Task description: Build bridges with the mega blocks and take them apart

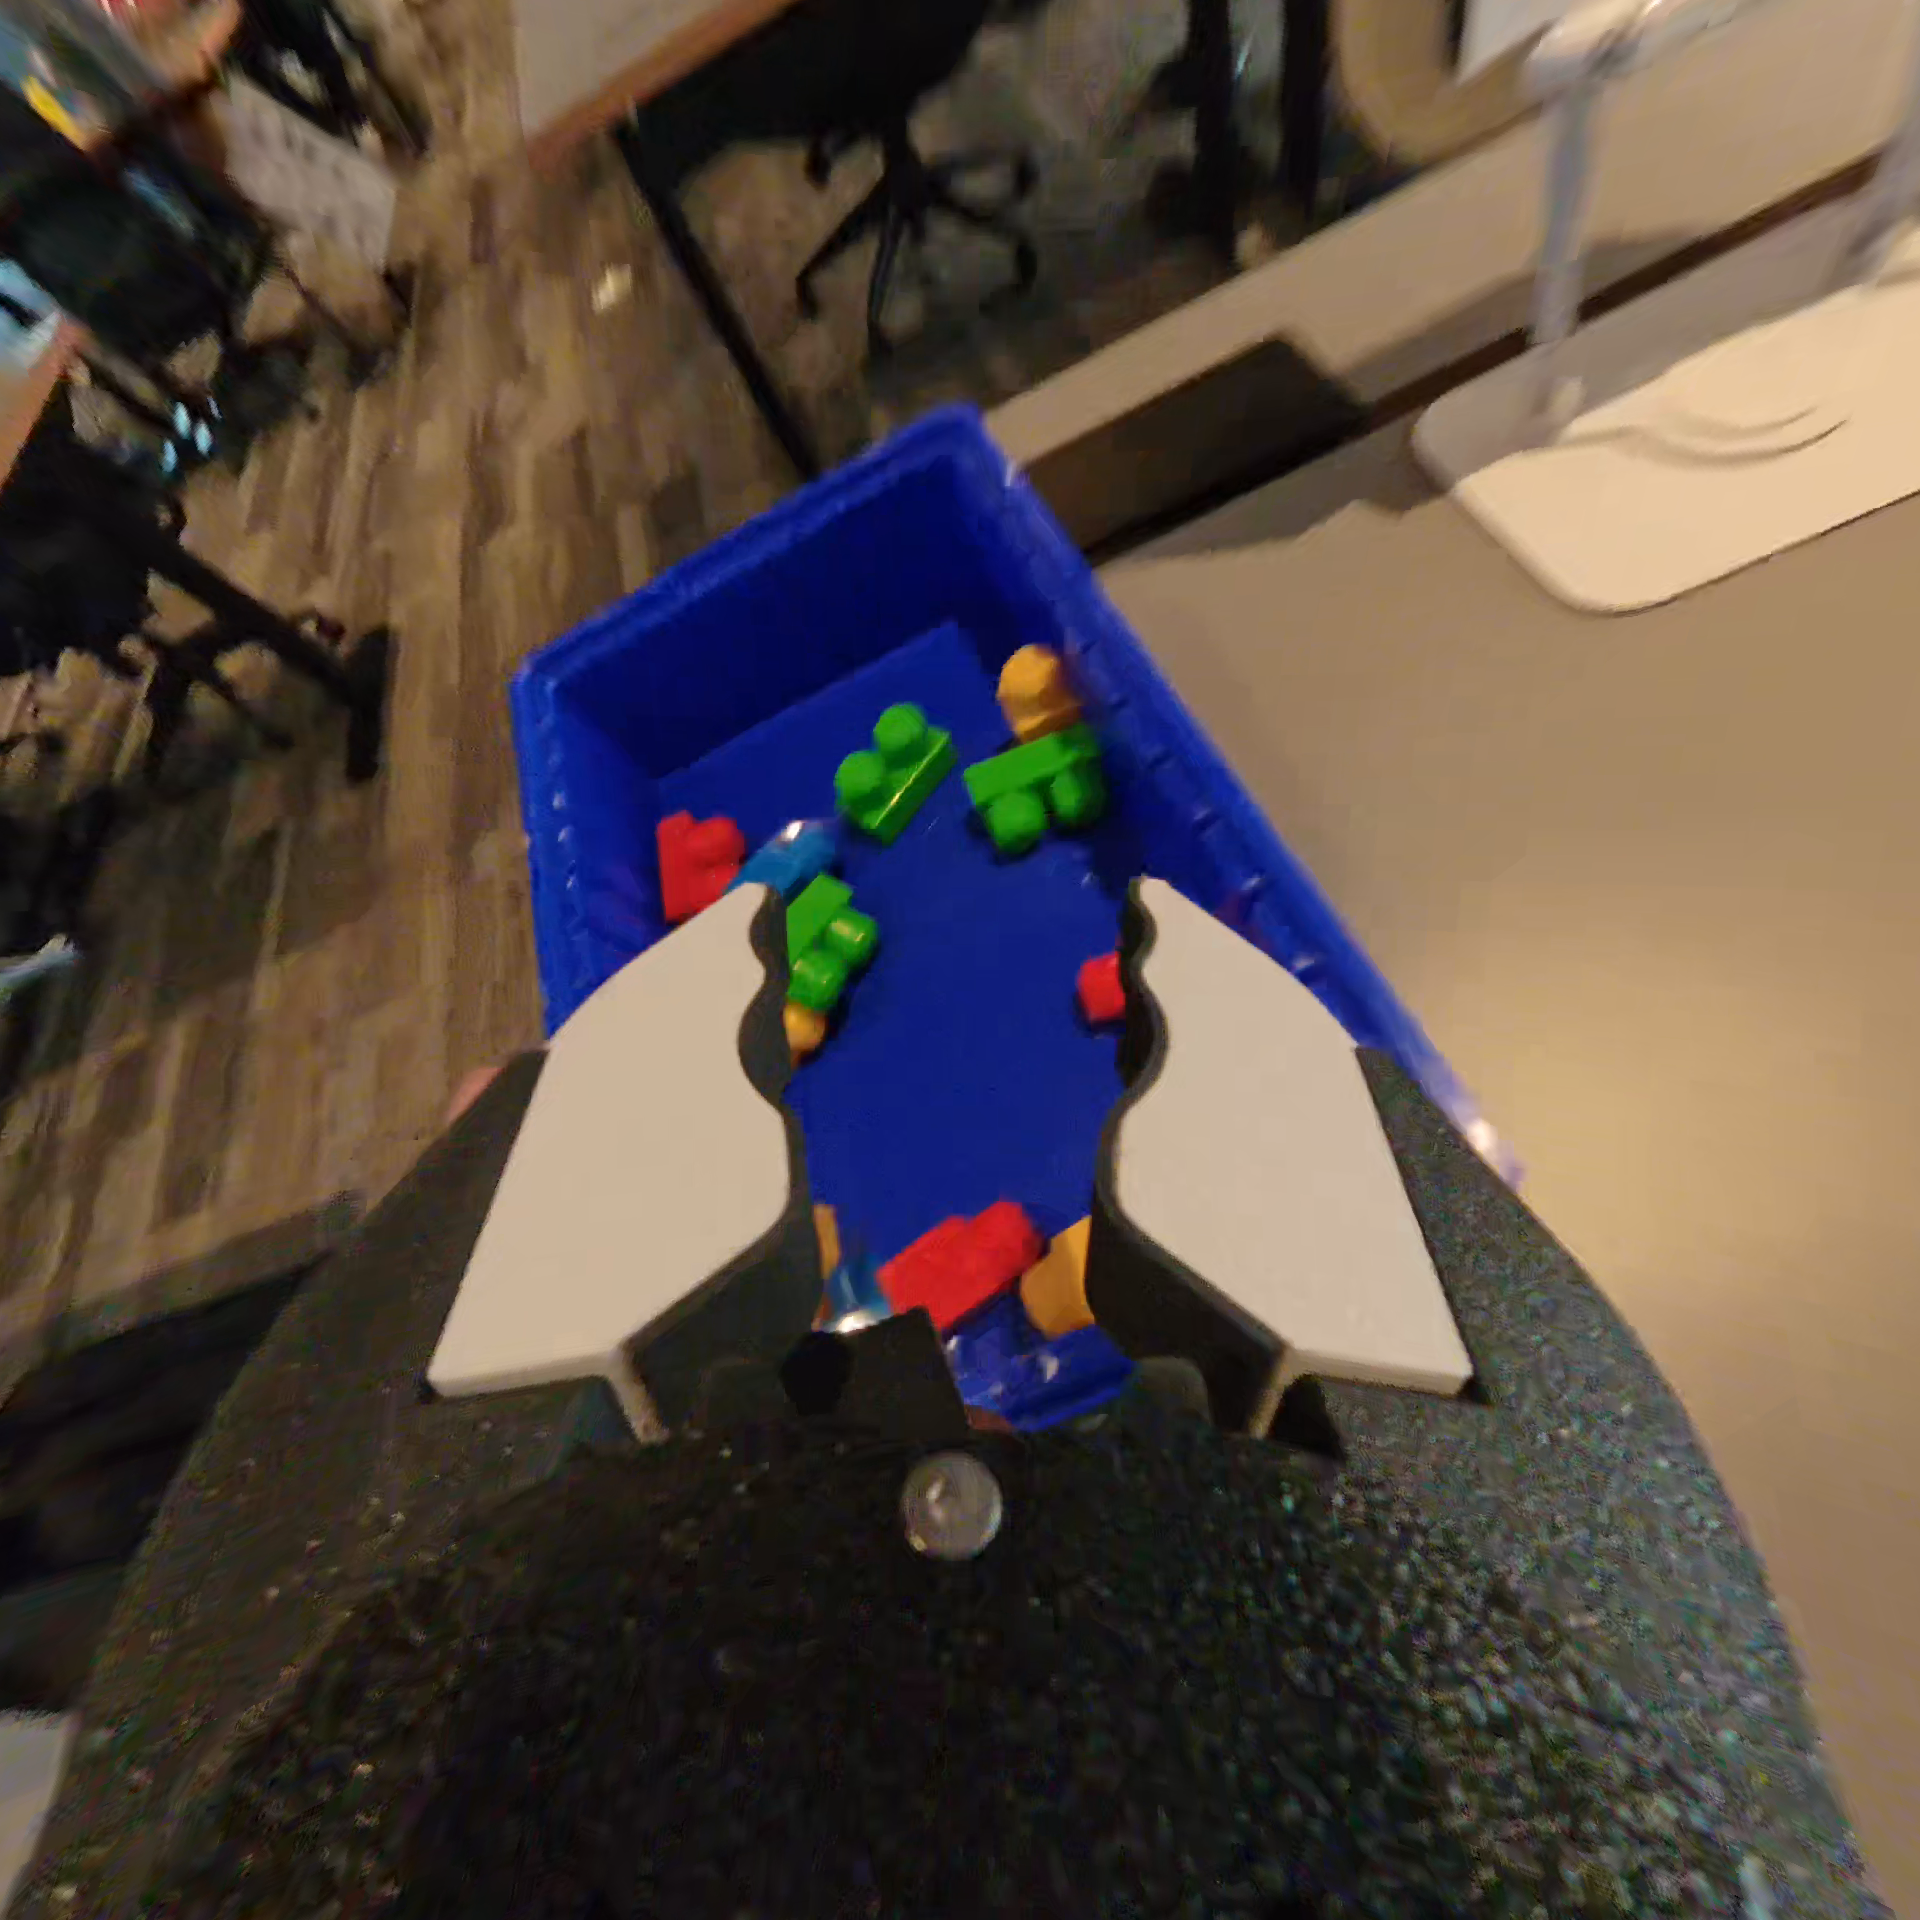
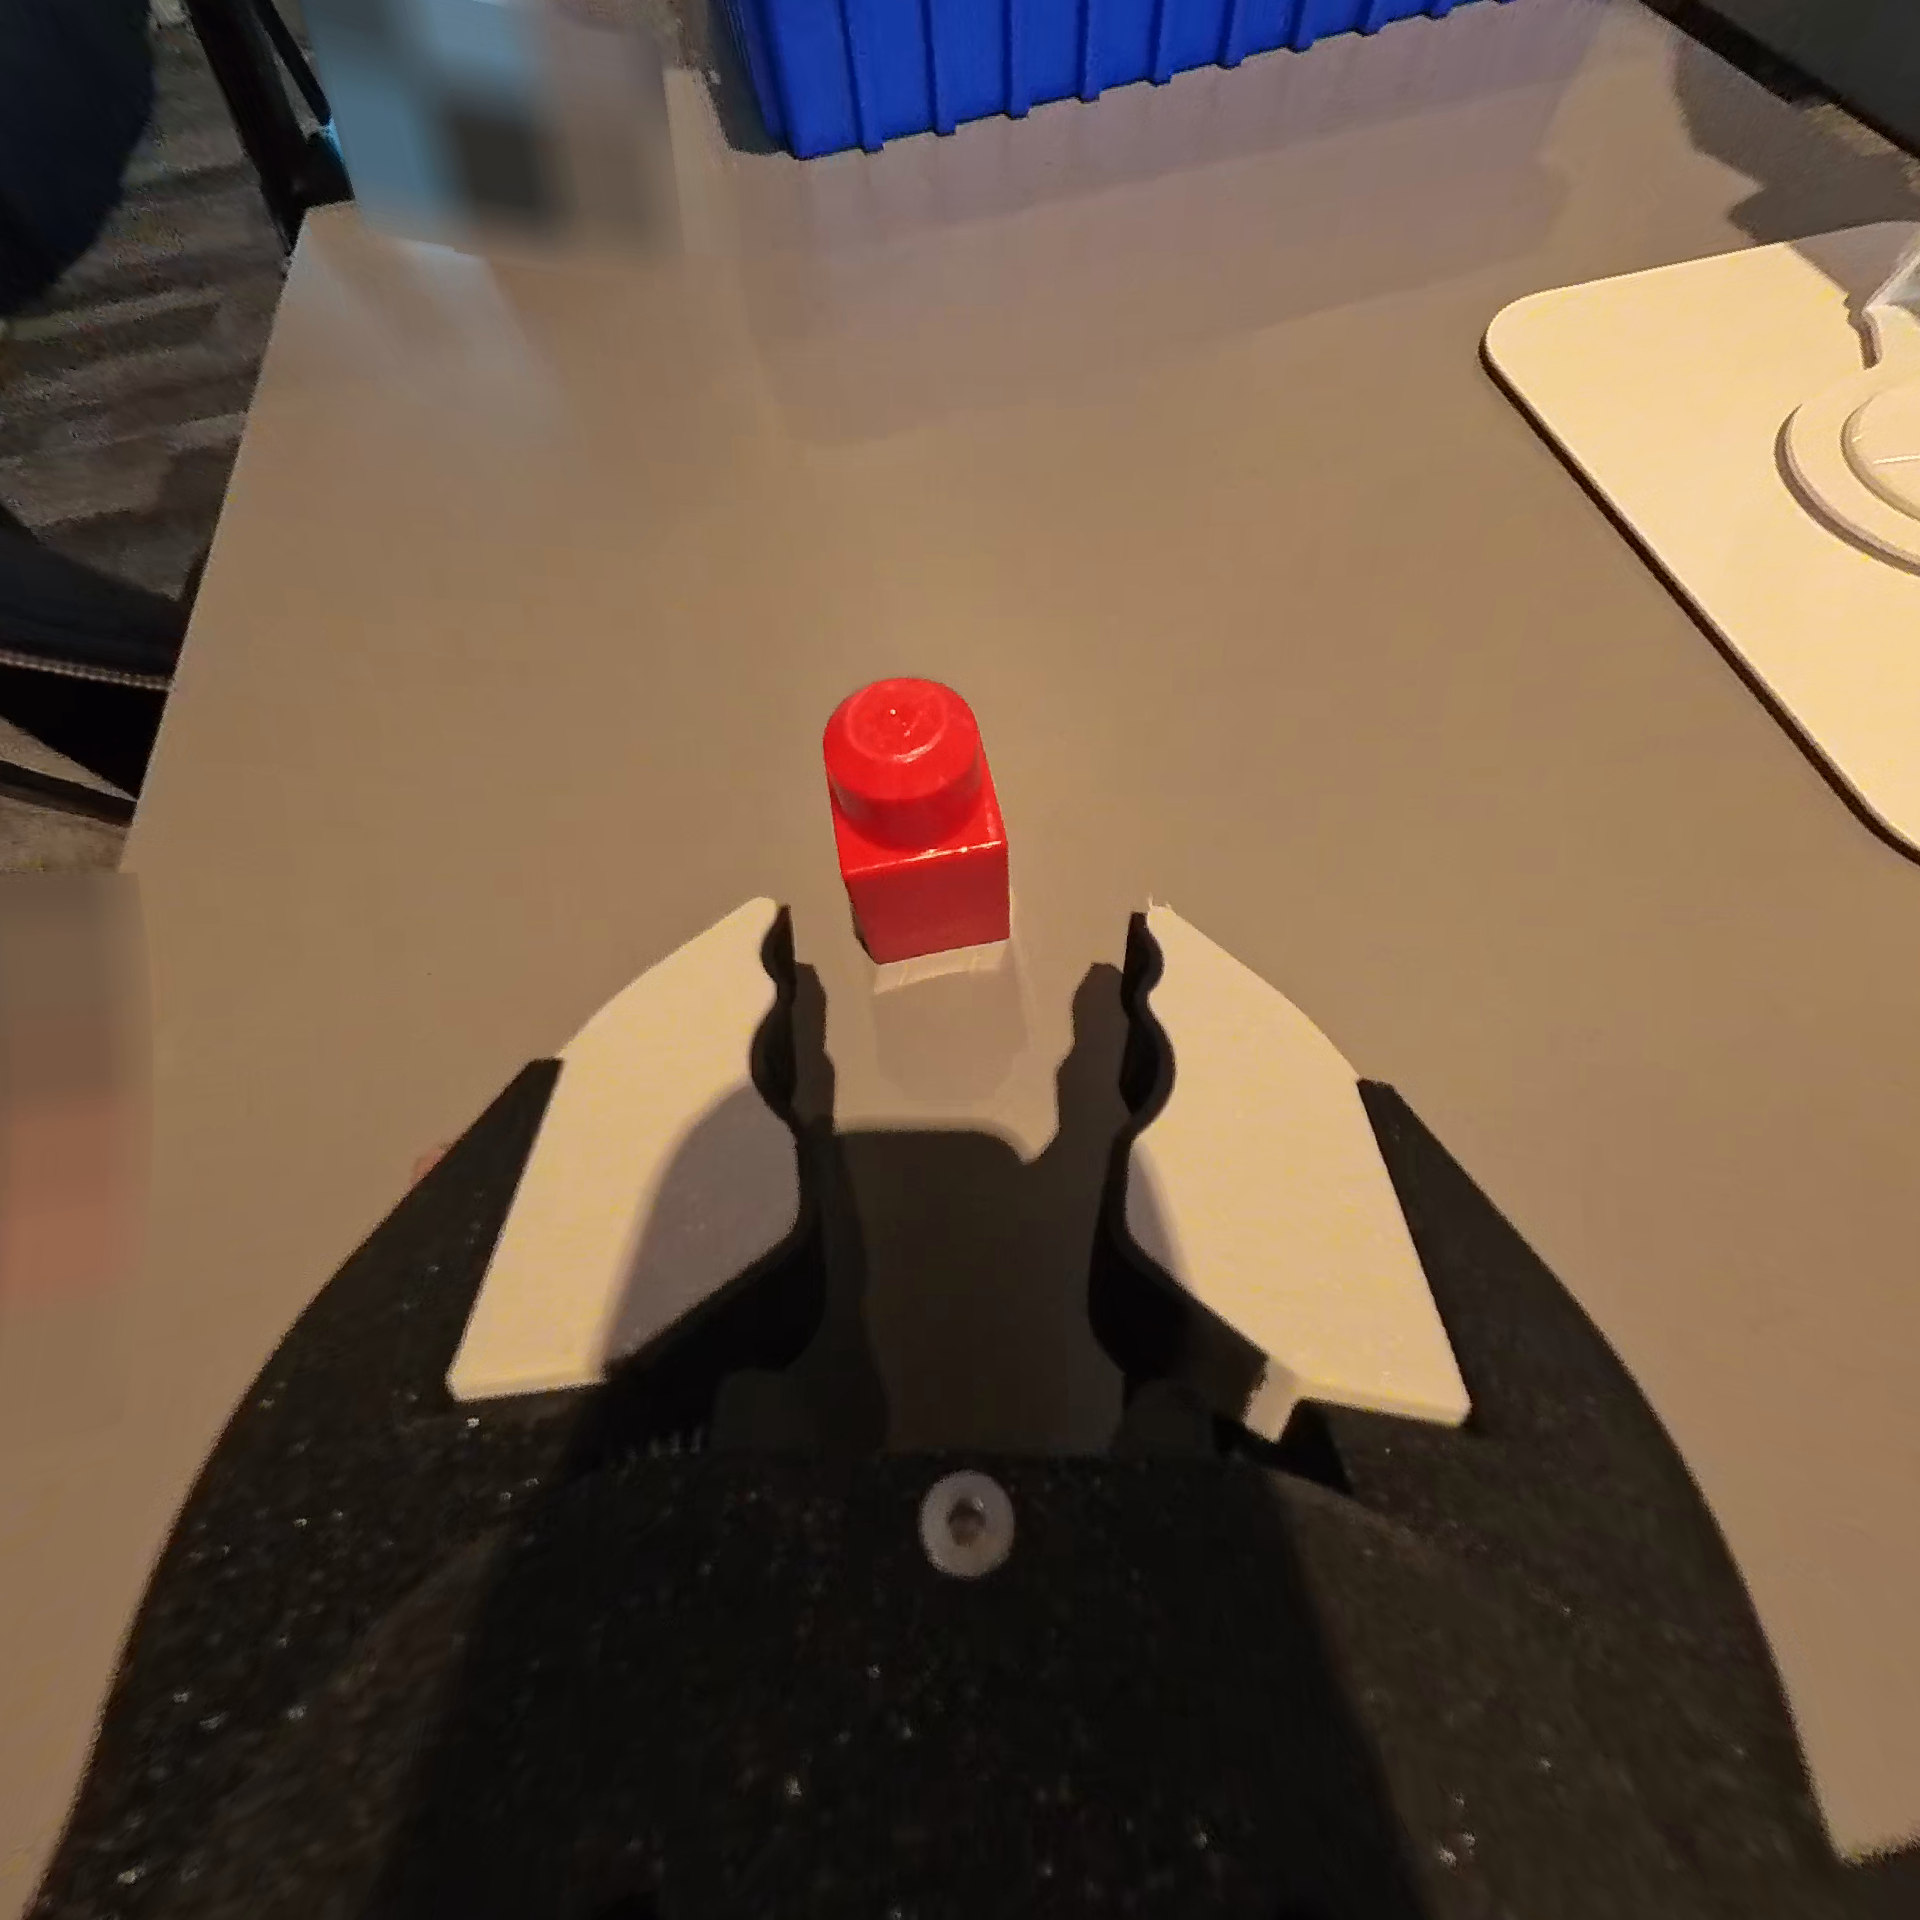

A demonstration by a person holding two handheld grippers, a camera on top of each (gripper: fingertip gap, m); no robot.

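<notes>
Mega blocks are lying loose in the blue bin [image 1: 748,623], where I am hovering my left gripper [image 1: 951,904], fingers apart and empty, over green [image 1: 894,774] and red [image 1: 961,1262] pieces. One red block [image 2: 920,831] is standing upright on the bench [image 2: 1143,582], stud up, just ahead of my right gripper [image 2: 956,925], which is spread wide and, I judge, nearer for grasping.

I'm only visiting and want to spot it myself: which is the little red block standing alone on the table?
Start at the wide grey table, with the blue bin at its far edge. The red block stands upright on the bare tabletop, just beyond the open right hand-held gripper. It stands alone outside the bin, a single-stud cube.
</notes>
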